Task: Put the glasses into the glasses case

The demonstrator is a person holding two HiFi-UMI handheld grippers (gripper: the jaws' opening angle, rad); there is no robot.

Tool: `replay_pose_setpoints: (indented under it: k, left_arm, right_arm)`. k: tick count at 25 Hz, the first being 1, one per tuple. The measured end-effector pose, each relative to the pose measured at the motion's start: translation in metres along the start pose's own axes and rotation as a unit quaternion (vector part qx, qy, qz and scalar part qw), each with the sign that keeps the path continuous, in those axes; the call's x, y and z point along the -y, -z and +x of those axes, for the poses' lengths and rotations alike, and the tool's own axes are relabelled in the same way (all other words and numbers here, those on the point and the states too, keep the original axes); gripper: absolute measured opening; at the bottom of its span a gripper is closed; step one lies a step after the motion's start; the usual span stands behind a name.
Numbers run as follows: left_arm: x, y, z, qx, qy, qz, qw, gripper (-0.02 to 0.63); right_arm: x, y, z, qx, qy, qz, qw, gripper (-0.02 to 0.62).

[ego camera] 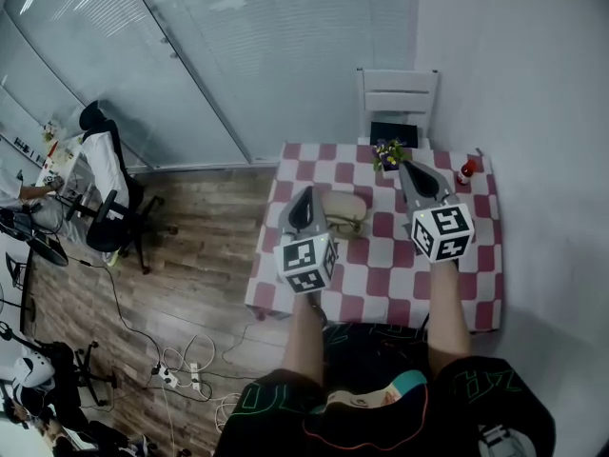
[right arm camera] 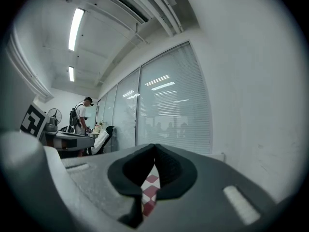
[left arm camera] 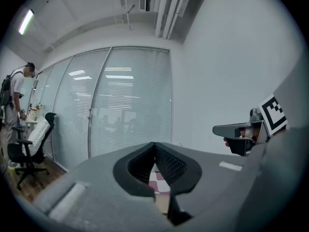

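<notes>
beige glasses case [ego camera: 344, 212] on checkered table [ego camera: 381, 279], contents unclear; left claw [left arm camera: 154, 145], right claw [right arm camera: 154, 148] both closed, empty

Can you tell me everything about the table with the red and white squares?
The table is small and rectangular. A red-and-white checked cloth covers the whole top and hangs over the edges, so its legs are hidden. It stands on a wooden floor beside a white wall, with a white chair at its far side. A beige glasses case, a small pot of flowers and a little red thing rest on it.
</notes>
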State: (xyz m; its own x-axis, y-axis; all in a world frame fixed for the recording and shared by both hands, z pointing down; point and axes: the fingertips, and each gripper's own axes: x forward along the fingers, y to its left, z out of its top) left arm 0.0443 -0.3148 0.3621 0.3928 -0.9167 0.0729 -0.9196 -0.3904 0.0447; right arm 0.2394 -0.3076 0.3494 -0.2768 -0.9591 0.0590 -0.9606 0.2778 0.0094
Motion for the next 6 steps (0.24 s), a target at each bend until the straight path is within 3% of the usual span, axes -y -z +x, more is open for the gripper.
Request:
replay_pose_setpoints:
  k: [6]
  left_arm:
    - [0.0081,0.0021,0.0034,-0.001,0.006,-0.002,1.0000,0.009]
  right_arm:
    - [0.0038,-0.0043,-0.0037,0.002,-0.009,-0.007,1.000,0.003]
